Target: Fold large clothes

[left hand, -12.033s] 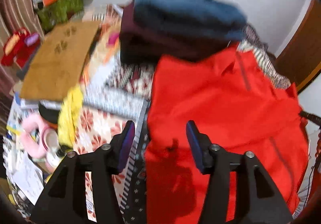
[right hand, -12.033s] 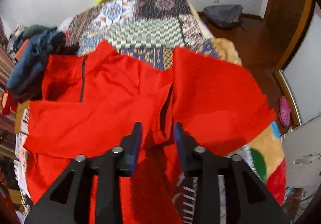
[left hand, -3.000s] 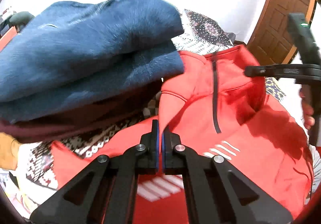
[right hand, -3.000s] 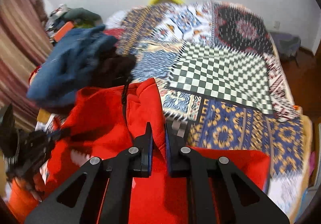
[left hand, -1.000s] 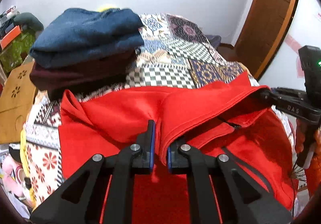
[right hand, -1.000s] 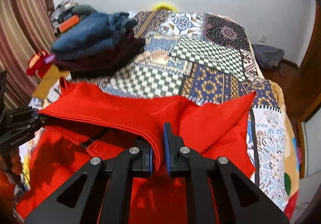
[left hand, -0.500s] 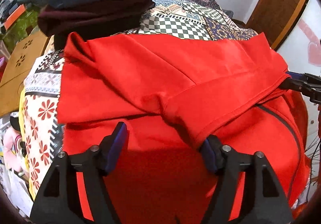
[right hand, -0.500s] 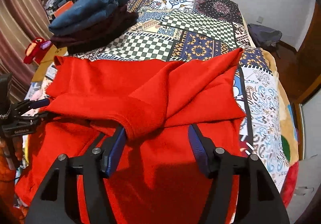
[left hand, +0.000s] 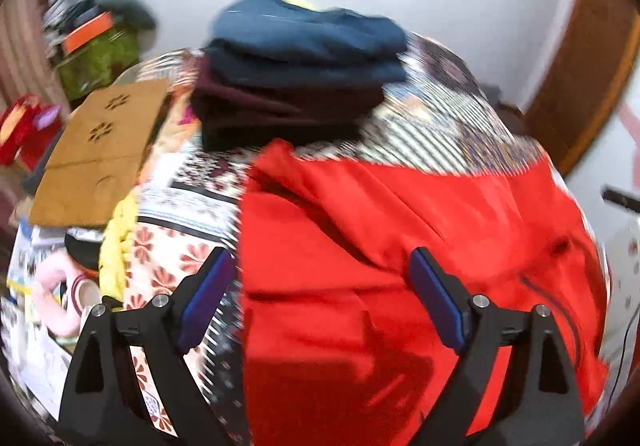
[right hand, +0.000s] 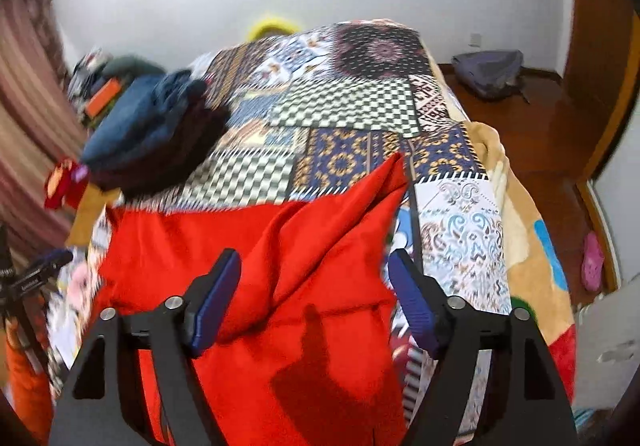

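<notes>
- My left gripper (left hand: 320, 298) is spread wide, its blue pads holding nothing; the red garment (left hand: 400, 266) lies on the bed under and ahead of it, with the garment's left edge running just inside my left-hand pad.
- My right gripper (right hand: 312, 294) is spread wide too and grips nothing; the red garment (right hand: 280, 266) sits below and ahead of it, a folded ridge of cloth rising between the pads toward a point at the far right corner.
- The garment rests folded over on the patchwork bedspread (right hand: 352, 114), which shows bare beyond it and to its right.
- A stack of folded clothes (left hand: 300, 74), blue on top of maroon, sits on the bed just past the garment's far left corner; I cannot tell whether they touch.
- A cardboard box (left hand: 100, 150) lies off the bed's left side.
- From the right wrist I see the other gripper's tip (right hand: 48, 260) at the far left edge, near the garment.
</notes>
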A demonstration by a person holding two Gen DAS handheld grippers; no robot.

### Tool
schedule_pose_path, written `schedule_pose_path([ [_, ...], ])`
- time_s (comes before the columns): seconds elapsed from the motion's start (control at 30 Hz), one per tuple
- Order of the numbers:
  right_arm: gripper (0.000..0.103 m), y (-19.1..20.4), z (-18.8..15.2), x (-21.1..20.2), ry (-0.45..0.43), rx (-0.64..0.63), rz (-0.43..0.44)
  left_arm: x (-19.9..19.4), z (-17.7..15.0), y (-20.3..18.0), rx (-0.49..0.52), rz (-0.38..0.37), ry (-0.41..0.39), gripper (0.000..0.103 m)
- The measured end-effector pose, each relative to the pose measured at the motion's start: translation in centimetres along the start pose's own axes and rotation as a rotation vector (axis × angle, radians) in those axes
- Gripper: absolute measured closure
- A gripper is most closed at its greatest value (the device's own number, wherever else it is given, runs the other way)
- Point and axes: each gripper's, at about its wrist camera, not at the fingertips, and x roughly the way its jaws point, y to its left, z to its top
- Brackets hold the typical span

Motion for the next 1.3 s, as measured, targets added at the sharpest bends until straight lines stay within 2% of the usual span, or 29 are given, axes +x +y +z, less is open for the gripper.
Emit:
schedule_pose_path([
  [0.1,0.030,-1.8,1.0,1.9,0.033,0.089,0.020,2.0,1.7,2.9,-0.115,-0.025,0.023,0.013],
  [0.23,0.030,-3.7,2.0,5.5,0.105,0.184,0.013,6.1,3.3,5.8,-0.276,-0.115,0.088,0.013],
  [0.33,0.030,-4.5,2.8,8.1,0.155,0.235,0.040,9.1,4.2,6.1,-0.313,-0.134,0.123,0.013],
  [0.47,0.030,-4.7,3.4,10.8,0.197,0.250,0.047,12.9,5.1,5.6,-0.293,-0.082,0.169,0.013],
  [0.57,0.029,-4.8,3.0,12.6,0.230,0.253,0.065,15.4,4.6,5.5,-0.324,-0.150,0.231,0.014],
  [0.6,0.030,-4.6,2.9,12.8,0.223,0.241,0.063,16.0,4.1,5.7,-0.342,-0.163,0.234,0.018],
  [0.63,0.035,-4.3,3.0,12.9,0.213,0.223,0.058,16.2,3.6,5.8,-0.355,-0.166,0.228,0.021],
  [0.67,0.057,-4.2,3.1,12.9,0.210,0.211,0.050,16.2,3.3,5.8,-0.363,-0.170,0.219,0.028],
  [0.7,0.070,-3.9,3.1,12.9,0.213,0.193,0.042,15.9,2.8,5.9,-0.366,-0.169,0.205,0.041],
  [0.73,0.090,-3.7,3.2,13.0,0.217,0.182,0.043,15.7,2.6,5.9,-0.367,-0.168,0.202,0.051],
  [0.77,0.093,-3.6,3.3,13.0,0.213,0.174,0.050,15.5,2.2,6.0,-0.375,-0.192,0.208,0.073],
  [0.8,0.093,-3.5,3.5,12.9,0.201,0.166,0.049,15.4,1.9,6.3,-0.390,-0.224,0.213,0.082],
  [0.87,0.095,-2.9,3.9,12.0,0.156,0.126,0.036,14.9,1.7,6.6,-0.399,-0.250,0.200,0.093],
  [0.97,0.095,-1.6,5.2,9.8,0.069,0.084,0.042,13.2,2.3,6.7,-0.388,-0.246,0.160,0.094],
  [1.13,0.095,1.4,8.4,6.8,-0.057,0.001,0.049,9.0,6.5,5.7,-0.301,-0.199,0.027,0.095],
  [1.3,0.095,2.7,10.7,7.7,-0.111,-0.025,0.024,6.9,10.2,5.1,-0.229,-0.117,-0.084,0.095],
])
